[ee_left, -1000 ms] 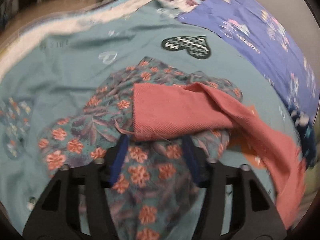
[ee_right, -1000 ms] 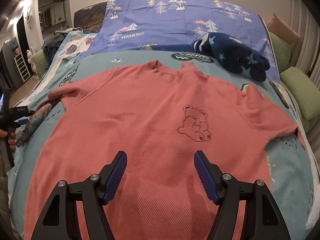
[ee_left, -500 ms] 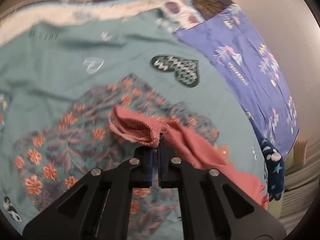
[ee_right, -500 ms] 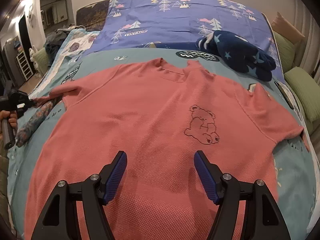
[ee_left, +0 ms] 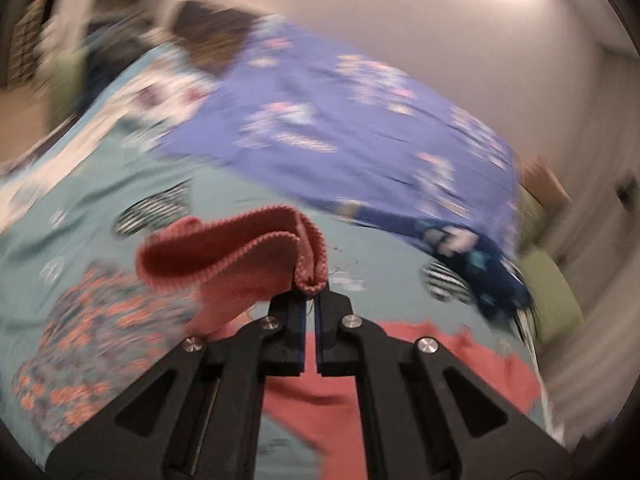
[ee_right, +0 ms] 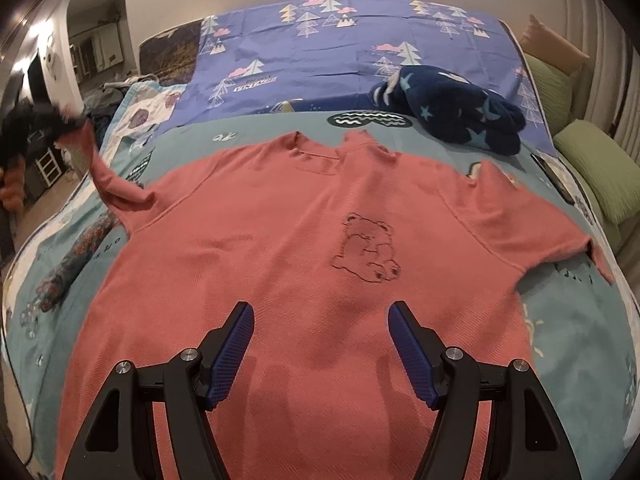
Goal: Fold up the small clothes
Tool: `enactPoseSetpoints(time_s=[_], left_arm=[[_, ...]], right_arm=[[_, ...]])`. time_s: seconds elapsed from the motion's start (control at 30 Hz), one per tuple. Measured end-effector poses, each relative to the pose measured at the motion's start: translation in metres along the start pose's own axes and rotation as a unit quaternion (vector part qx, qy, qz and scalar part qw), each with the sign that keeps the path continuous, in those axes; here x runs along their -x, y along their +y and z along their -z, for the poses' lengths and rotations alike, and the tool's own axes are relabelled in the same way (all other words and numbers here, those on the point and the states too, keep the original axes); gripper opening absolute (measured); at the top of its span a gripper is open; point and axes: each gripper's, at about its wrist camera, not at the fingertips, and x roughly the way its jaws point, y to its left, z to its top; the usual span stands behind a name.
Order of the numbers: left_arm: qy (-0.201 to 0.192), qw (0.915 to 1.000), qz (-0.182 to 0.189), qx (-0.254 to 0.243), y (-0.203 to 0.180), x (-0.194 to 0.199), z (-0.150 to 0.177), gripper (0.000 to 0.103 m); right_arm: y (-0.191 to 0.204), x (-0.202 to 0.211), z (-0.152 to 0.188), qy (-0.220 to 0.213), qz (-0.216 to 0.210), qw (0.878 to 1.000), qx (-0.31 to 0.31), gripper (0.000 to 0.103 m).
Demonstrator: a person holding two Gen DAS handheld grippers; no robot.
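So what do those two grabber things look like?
Both are black plastic with triangle cut-outs and shiny silver screws. The right gripper has two long fingers lined with bumpy blue pads. The left gripper looks the same, with thin blue pads.

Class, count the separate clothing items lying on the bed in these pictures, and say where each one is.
3. The pink T-shirt is spread across the middle, the floral garment lies at its left edge, and the navy star-print piece sits at the back right. More may be hidden underneath.

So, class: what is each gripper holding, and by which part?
The left gripper pinches the salmon-pink knitted T-shirt by its sleeve cuff, lifted off the bed. The right gripper holds nothing.
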Motion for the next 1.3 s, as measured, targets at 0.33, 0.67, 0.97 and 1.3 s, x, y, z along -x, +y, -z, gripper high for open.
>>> enactPoseSetpoints(time_s=[0.33,0.67,0.97,1.3], left_arm=[[0.118,0.9648,0.127,-0.198,-0.168,-0.039,0.095,0.004],[0.142,0.9635,0.064,-0.218,-0.126,-0.040,0.129,0.061],[0.069,0.9791,-0.101,-0.162,-0.013,-0.023,0.099,0.073],[0.115,0.9862,-0.067,-0.098,0.011,-0.075,0.106,0.047]], right_arm=[[-0.047,0.007,0.002,-0.002,0.006,0.998,-0.061,0.071],[-0.068,0.003,-0.030,-0.005,-0.139,0.984,-0.113,0.051],[-0.034,-0.046,-0.066,0.075,-0.226,0.965,-0.110,0.047],[-0.039,-0.105,-0.070,0.168,-0.295,0.910,-0.240,0.049]])
